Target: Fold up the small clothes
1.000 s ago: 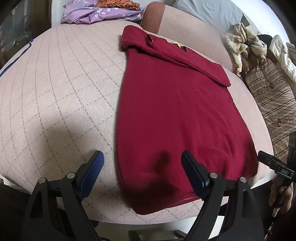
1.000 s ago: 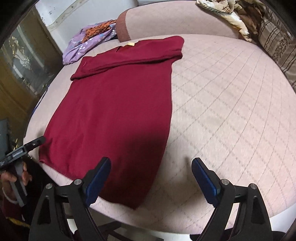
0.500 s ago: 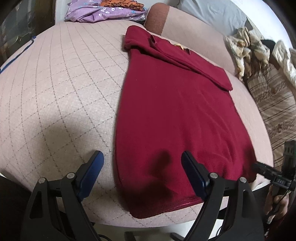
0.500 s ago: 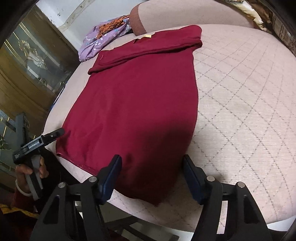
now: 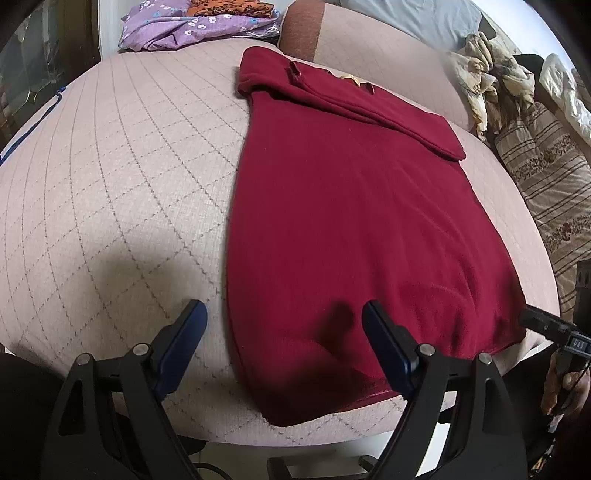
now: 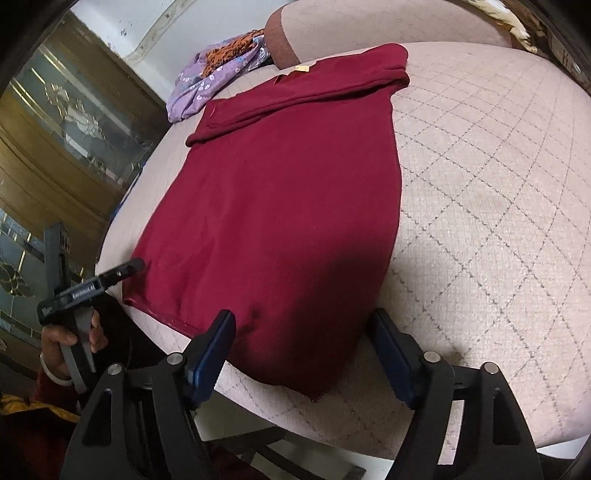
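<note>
Two tools frame the near hem of a dark red knit garment (image 5: 343,221) that lies flat on a pale pink quilted cushion surface (image 5: 110,177) stitched in a grey diamond grid. In the left wrist view the left tool (image 5: 282,328) sits at the bottom centre of the frame with its blue-padded fingers spread wide and holding nothing, straddling the garment's lower left corner; in the right wrist view the right tool (image 6: 303,336) is likewise spread and empty, bracketing the lower right corner where the hem droops over the rounded edge. That paired placement looks like a set-up for pinching both hem corners and carrying them toward the far end, where the sleeves already lie folded across the top as a thick band with a small yellow label (image 6: 302,68) showing. The cloth looks soft and fairly heavy, matte with a slight sheen at the hem, and almost free of wrinkles, so it should fold cleanly. A crumpled lilac floral cloth (image 5: 199,26) lies in the upper left of the left wrist frame, and striped brown bedding (image 5: 546,177) fills its right edge.
</note>
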A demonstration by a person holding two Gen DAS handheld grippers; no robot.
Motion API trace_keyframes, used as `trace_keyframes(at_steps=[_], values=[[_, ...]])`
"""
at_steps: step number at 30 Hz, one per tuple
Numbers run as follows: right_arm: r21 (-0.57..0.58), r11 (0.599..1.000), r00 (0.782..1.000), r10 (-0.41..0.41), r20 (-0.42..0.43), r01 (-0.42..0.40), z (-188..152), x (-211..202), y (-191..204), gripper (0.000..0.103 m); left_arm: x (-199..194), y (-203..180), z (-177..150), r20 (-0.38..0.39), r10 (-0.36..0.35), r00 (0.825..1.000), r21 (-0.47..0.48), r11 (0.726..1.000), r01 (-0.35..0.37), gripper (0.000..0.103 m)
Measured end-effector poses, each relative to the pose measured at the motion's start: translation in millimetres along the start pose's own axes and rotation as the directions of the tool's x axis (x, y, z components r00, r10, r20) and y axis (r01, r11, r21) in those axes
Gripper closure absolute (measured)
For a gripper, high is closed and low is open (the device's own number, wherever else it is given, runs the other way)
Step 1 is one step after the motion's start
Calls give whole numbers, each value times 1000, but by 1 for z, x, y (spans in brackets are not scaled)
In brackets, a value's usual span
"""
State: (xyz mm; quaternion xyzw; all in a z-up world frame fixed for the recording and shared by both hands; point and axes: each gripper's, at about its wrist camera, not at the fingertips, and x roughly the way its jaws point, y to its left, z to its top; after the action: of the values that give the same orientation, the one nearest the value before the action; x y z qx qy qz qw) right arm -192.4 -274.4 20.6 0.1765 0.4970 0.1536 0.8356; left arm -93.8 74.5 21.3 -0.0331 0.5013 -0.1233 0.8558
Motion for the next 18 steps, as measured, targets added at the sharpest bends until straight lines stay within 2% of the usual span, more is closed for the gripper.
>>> trace_keyframes(at_steps=[4,8,13,15,17,18], values=[[-30,1000,1000,0,26,1,1,4,7,26,1,-3,-1,-11,0,1000,10,1000,1,15],[-30,1000,1000,-1,22,1,2,3,7,31,-2,2,-2,-36,-55,998,-15,998,54,13],[57,995,996,82,20,-83,1,0,-8,33,-1,4,-2,-37,-66,997,-50,997,64,12],[62,995,996,82,27,-84,2,1,-8,44,0,1,-2,-33,-60,998,-45,997,59,11],[62,995,996,77,38,-80,2,3,-8,68,0,0,-3,-30,-63,998,-35,997,62,11],[67,994,996,81,38,-83,2,4,-8,71,-1,-1,-3,-28,-66,997,-34,997,66,13]])
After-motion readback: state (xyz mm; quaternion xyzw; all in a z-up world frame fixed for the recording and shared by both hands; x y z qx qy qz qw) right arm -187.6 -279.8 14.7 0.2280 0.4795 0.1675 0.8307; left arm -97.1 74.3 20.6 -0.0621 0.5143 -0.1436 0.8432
